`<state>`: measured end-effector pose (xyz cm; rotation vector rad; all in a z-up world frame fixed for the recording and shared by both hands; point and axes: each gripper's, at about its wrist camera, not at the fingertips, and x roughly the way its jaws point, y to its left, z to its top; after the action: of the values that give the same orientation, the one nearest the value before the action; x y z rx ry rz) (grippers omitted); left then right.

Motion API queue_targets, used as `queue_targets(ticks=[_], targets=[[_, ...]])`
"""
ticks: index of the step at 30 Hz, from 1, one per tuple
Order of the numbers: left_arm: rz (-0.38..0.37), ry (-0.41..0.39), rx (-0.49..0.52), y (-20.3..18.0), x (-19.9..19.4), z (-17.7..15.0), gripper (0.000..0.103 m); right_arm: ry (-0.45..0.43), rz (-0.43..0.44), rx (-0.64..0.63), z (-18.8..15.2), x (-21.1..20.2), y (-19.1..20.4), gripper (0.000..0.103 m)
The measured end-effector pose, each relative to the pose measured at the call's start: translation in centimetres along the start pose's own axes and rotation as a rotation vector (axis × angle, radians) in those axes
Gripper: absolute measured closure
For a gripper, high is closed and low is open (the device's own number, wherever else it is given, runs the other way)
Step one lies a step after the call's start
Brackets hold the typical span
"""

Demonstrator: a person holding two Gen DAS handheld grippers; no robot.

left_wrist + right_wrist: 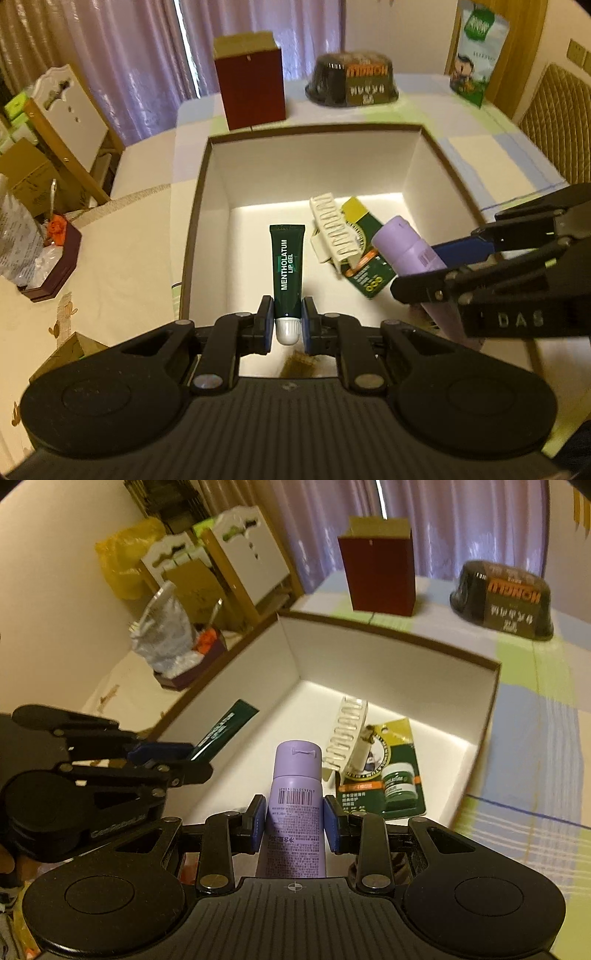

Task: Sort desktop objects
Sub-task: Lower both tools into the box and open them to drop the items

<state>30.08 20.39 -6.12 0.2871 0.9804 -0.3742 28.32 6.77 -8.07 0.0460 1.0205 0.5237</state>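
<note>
A hair clip point(332, 230) and carded jar point(398, 783) are held in the box point(207, 206); the green tube point(287, 273) is gripped by the left gripper point(287, 325), the purple tube point(294, 805) by the right gripper point(294, 825).

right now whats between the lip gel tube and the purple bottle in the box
In the left wrist view, the white hair clip lies between the lip gel tube and the purple bottle, resting on a green carded pack.

A home: curtains point(122, 55), dining chair point(66, 110), clothed table point(122, 251).
</note>
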Motion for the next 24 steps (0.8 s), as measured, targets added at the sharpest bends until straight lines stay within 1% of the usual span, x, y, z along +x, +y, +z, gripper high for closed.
queue_targets(ticks=[6, 15, 20, 24], targets=[[-0.019, 0.057, 0.018, 1.0, 3.3, 0.9, 0.091, 0.047, -0.028, -0.003, 0.5, 2.2, -0.7, 0.071], [-0.049, 0.107, 0.018, 1.7, 7.0, 2.4, 0.091, 0.071, -0.051, 0.01, 0.9, 3.3, -1.0, 0.071], [-0.073, 0.12, 0.004, 1.7, 7.6, 2.4, 0.091, 0.084, -0.051, 0.004, 0.8, 3.7, -0.8, 0.071], [-0.07, 0.117, 0.013, 1.8, 7.1, 2.2, 0.091, 0.092, -0.05, 0.0, 0.7, 3.9, -0.7, 0.071]])
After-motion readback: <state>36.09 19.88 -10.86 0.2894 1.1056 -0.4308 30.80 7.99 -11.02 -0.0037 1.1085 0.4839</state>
